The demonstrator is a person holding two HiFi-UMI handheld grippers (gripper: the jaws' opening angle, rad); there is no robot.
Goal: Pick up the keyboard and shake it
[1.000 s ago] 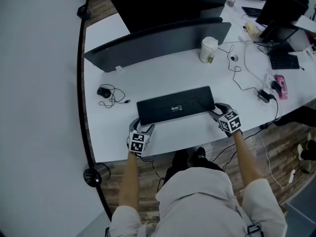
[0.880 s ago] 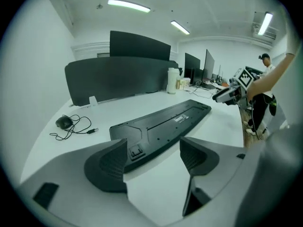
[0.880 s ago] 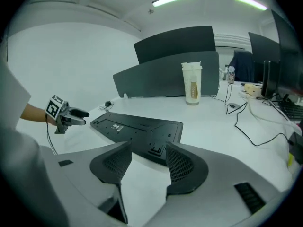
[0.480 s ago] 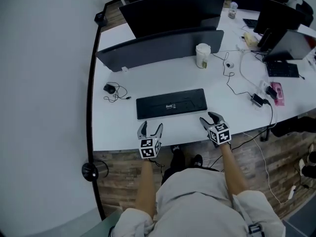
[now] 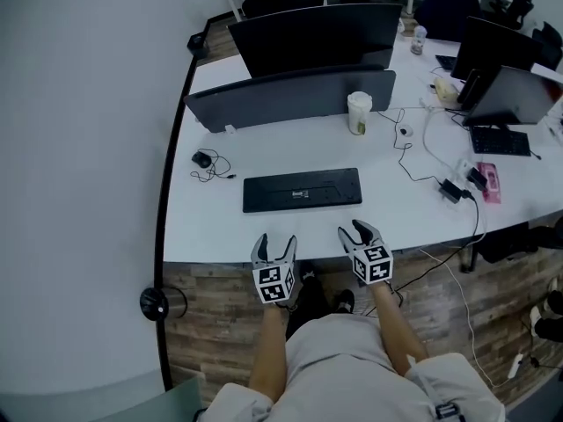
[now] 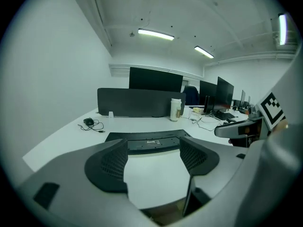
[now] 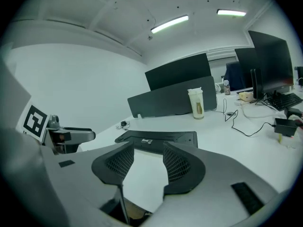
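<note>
Head view: lidded cup [image 5: 358, 112] beyond keyboard [image 5: 302, 190]

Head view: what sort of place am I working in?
Most likely a shared office: a long white desk, a dark monitor behind a divider panel, the black keyboard, and another workstation with a second keyboard.

Black keyboard [image 5: 302, 190] flat on the white table [image 5: 264, 148], a pale label at its middle; left gripper [image 5: 276, 243] and right gripper [image 5: 356, 231] at the table's near edge, clear of the keyboard, jaws apart and empty; the right's jaws have just been closing slightly; behind, dark divider panel [image 5: 290, 95], cup [image 5: 358, 112], corded mouse [image 5: 202, 159] at left.
</note>
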